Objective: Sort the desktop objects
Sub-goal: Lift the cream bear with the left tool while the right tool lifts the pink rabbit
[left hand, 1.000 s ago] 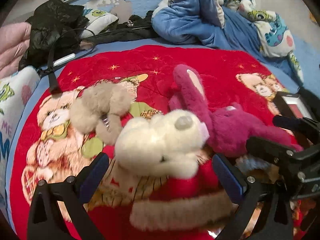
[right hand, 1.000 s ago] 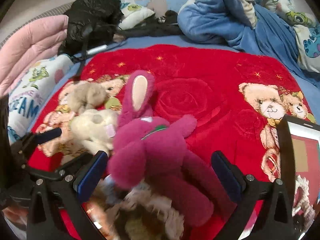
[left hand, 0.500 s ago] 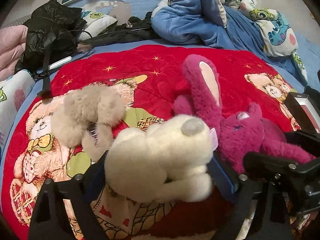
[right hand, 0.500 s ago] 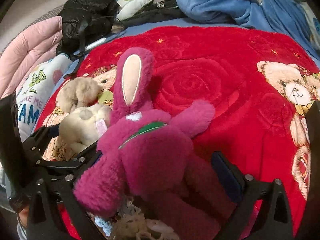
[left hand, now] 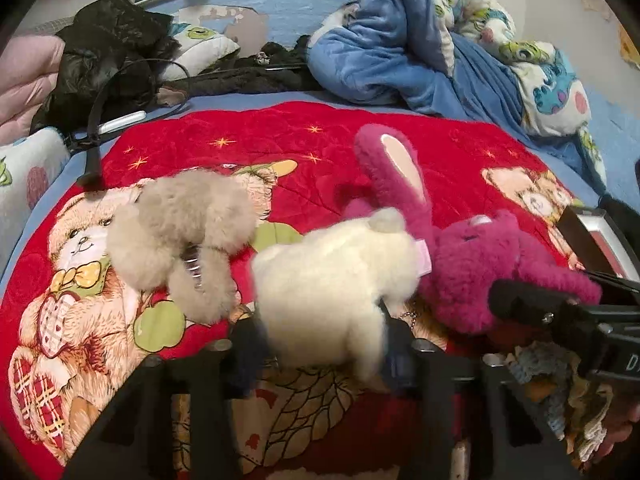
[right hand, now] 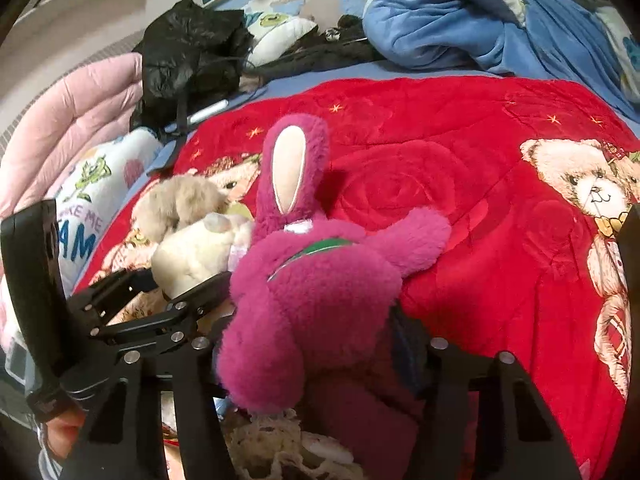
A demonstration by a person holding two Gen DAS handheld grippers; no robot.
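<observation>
My left gripper [left hand: 320, 356] is shut on a cream plush toy [left hand: 332, 280], squeezing its lower part just above the red blanket [left hand: 256, 136]. My right gripper [right hand: 316, 344] is shut on a magenta plush rabbit [right hand: 316, 280] with one long ear pointing away. The rabbit also shows in the left wrist view [left hand: 472, 256], right of the cream toy. A beige fluffy toy [left hand: 180, 228] with a metal spring clip lies on the blanket to the left; it also shows in the right wrist view [right hand: 180, 200]. The cream toy shows there too [right hand: 196, 252].
A framed picture [left hand: 600, 240] lies at the blanket's right edge. Crocheted items [right hand: 280, 452] lie near the front. A black jacket [left hand: 108, 56], a blue duvet [left hand: 400, 52] and a pink quilt [right hand: 72, 124] lie at the back and left.
Both grippers have moved forward over the toys and closed, the left on the cream toy and the right on the magenta rabbit. Both toys now sit squeezed between the fingers.
</observation>
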